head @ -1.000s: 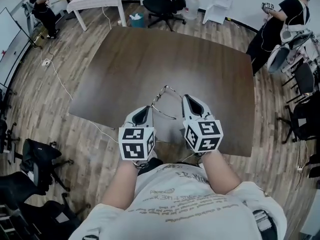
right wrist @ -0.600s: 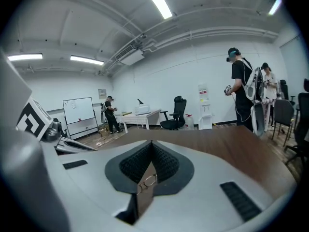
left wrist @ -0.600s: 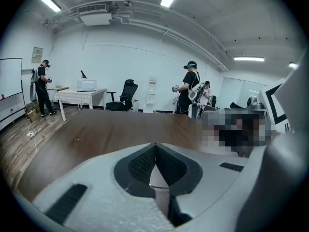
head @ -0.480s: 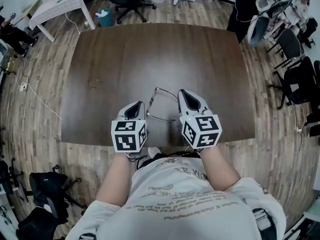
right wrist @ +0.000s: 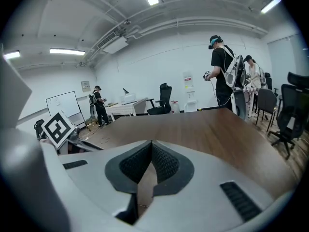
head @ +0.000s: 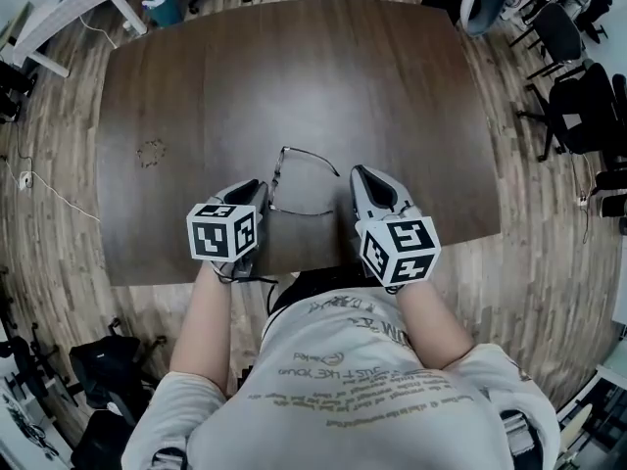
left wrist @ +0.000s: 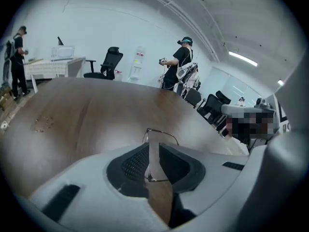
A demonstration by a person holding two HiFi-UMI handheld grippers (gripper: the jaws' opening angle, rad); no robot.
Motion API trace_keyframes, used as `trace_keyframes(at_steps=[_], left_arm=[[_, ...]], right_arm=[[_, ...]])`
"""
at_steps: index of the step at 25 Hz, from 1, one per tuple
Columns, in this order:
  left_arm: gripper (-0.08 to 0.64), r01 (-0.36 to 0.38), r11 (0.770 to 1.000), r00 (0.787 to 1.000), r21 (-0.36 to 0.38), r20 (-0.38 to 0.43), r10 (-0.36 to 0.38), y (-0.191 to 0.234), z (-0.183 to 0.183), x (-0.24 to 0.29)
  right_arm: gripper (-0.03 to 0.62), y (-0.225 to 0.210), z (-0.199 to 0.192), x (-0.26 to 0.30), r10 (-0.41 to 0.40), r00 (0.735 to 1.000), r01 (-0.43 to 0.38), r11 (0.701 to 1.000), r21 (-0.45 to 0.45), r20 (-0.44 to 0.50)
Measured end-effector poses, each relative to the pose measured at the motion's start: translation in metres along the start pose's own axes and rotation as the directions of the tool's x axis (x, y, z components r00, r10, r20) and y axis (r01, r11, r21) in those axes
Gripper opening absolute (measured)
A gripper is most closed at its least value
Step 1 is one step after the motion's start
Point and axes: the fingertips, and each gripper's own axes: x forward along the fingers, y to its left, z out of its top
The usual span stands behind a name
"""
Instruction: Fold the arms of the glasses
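Note:
Thin wire-framed glasses [head: 284, 150] lie on the dark wooden table [head: 294, 67] near its front edge, arms spread out toward me. My left gripper [head: 257, 186] sits at their left side, close to the end of one arm. In the left gripper view the glasses [left wrist: 161, 132] show ahead, and one thin arm runs down through the narrow gap of the left gripper [left wrist: 153, 146], whose jaws stand slightly apart. My right gripper [head: 361, 172] rests just right of the glasses. In the right gripper view the right gripper [right wrist: 151, 144] has its pads meeting, with nothing between them.
The table's front edge [head: 294, 267] runs just under both grippers. Black office chairs [head: 573, 86] stand off the table's right side and a white table [head: 59, 8] at the far left. People [left wrist: 181, 64] stand beyond the far end.
The head view has tipped down and the table fills more of it. My left gripper has shifted a little left and turned. The glasses lie as before, between the grippers.

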Motion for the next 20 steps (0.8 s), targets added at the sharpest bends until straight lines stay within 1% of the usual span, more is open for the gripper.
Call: trace_keyframes(at_steps=[2, 4, 6, 8, 11, 15, 17, 20], left_arm=[[0.092, 0.088, 0.995, 0.995, -0.05, -0.04, -0.09, 0.002, -0.004, 0.017], [0.098, 0.161, 0.981, 0.982, -0.104, -0.082, -0.17, 0.007, -0.009, 0.03], [0.098, 0.2, 0.97, 0.97, -0.138, -0.114, -0.216, 0.014, -0.012, 0.038], [0.098, 0.215, 0.965, 0.961, -0.148, -0.141, -0.236, 0.019, -0.014, 0.045], [0.098, 0.21, 0.966, 0.957, -0.153, -0.17, -0.235, 0.027, -0.012, 0.057], [0.098, 0.229, 0.953, 0.94, -0.196, -0.211, -0.269, 0.027, -0.015, 0.073], [0.098, 0.239, 0.953, 0.927, -0.188, -0.248, -0.281, 0.026, -0.019, 0.077], [0.098, 0.245, 0.957, 0.909, -0.154, -0.308, -0.282, 0.026, -0.024, 0.082]], right_arm=[[0.015, -0.008, -0.001, 0.008, 0.012, 1.0, -0.012, 1.0, -0.008, -0.01], [0.015, -0.013, 0.001, 0.017, 0.024, 1.0, -0.025, 1.0, -0.017, -0.018], [0.014, -0.015, 0.006, 0.023, 0.033, 0.999, -0.034, 0.999, -0.02, -0.016], [0.015, -0.02, 0.009, 0.026, 0.032, 0.999, -0.032, 0.999, -0.017, -0.014], [0.015, -0.027, 0.007, 0.033, 0.031, 0.999, -0.031, 0.999, -0.011, -0.03], [0.015, -0.031, 0.007, 0.04, 0.031, 0.999, -0.031, 0.999, -0.01, -0.045], [0.015, -0.032, 0.009, 0.044, 0.029, 0.999, -0.029, 1.0, -0.011, -0.044], [0.015, -0.034, 0.009, 0.048, 0.021, 0.999, -0.021, 1.0, -0.009, -0.05]])
